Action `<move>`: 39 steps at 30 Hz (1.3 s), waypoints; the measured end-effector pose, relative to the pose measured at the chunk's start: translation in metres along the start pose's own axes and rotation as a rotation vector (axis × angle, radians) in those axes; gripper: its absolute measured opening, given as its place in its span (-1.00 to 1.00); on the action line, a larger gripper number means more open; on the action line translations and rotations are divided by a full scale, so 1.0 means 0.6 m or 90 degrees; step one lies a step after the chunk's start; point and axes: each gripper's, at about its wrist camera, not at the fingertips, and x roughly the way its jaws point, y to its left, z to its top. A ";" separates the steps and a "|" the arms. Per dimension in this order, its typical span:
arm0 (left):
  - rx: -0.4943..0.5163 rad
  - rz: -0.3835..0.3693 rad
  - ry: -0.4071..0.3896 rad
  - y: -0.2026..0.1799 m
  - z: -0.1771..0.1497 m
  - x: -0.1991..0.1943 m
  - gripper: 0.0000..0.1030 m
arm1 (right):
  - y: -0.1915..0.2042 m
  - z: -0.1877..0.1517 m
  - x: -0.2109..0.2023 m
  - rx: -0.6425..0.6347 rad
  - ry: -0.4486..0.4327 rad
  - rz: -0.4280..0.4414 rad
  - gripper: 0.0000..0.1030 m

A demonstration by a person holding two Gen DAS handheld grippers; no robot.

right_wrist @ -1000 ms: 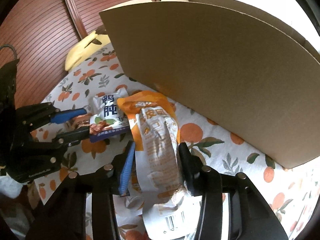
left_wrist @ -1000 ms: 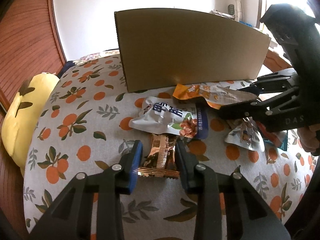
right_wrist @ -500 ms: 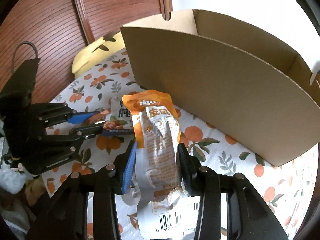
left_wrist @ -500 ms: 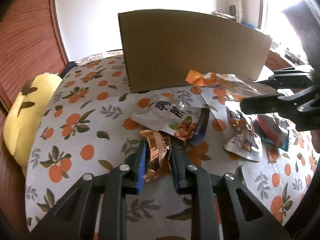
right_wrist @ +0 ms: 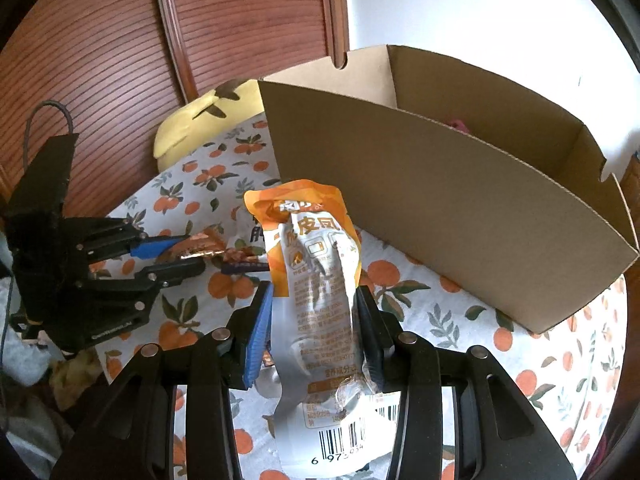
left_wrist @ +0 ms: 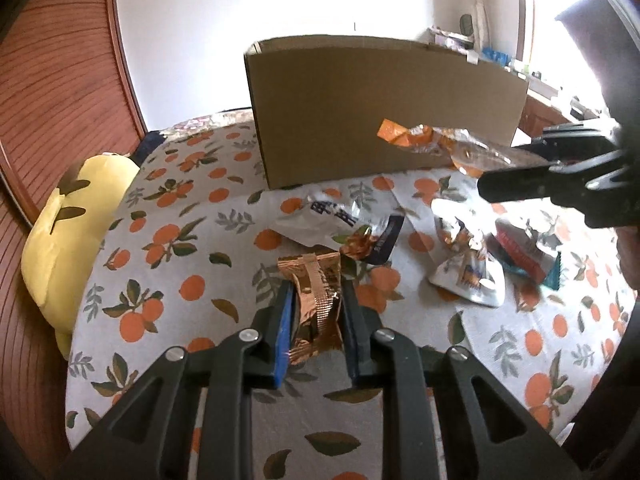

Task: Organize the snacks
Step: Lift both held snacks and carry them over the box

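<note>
My left gripper (left_wrist: 316,312) is clamped on a copper foil packet (left_wrist: 314,300); its jaws have just been closing, and the pads now pinch the packet across its crumpled middle. The packet's far end projects ahead of the fingertips, low over the orange-print cloth (left_wrist: 180,264). My right gripper (right_wrist: 316,320) holds an orange-and-white pouch (right_wrist: 316,280) gripped at mid-length, orange top ahead of the pads, barcode end trailing back between the arms. It hangs clear of the cloth.

Ahead of the left fingertips, just beyond the foil packet, lies a white-and-navy packet (left_wrist: 340,224). To the right of that lie a small white sachet (left_wrist: 468,280) and a red-and-teal packet (left_wrist: 524,256), both loose on the cloth. Beyond all of these stands the cardboard box (left_wrist: 380,108), open-topped, its near wall facing both grippers. Through the right wrist camera, something pink shows inside; I cannot identify it. A yellow plush (left_wrist: 68,216) sits far left, outside the work.

Assessment: both pickups appear complete; the step in hand is carrying to the box. The right pouch is the more advanced, being raised and close to the wall. Next move calls for lifting each item above the rim, passing over the near wall, and releasing inside. The foil packet needs more height first. Three packets remain to collect.
</note>
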 end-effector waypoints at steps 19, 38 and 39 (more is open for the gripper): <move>-0.011 0.001 -0.086 -0.023 0.066 -0.064 -0.61 | -0.012 0.014 -0.077 0.009 -0.076 0.006 -0.20; 0.007 -0.012 -0.157 -0.042 0.161 -0.079 -0.61 | -0.083 0.036 -0.167 0.076 -0.173 -0.041 -0.20; 0.009 -0.015 -0.158 -0.044 0.168 -0.078 -0.61 | -0.088 0.037 -0.172 0.079 -0.179 -0.046 -0.20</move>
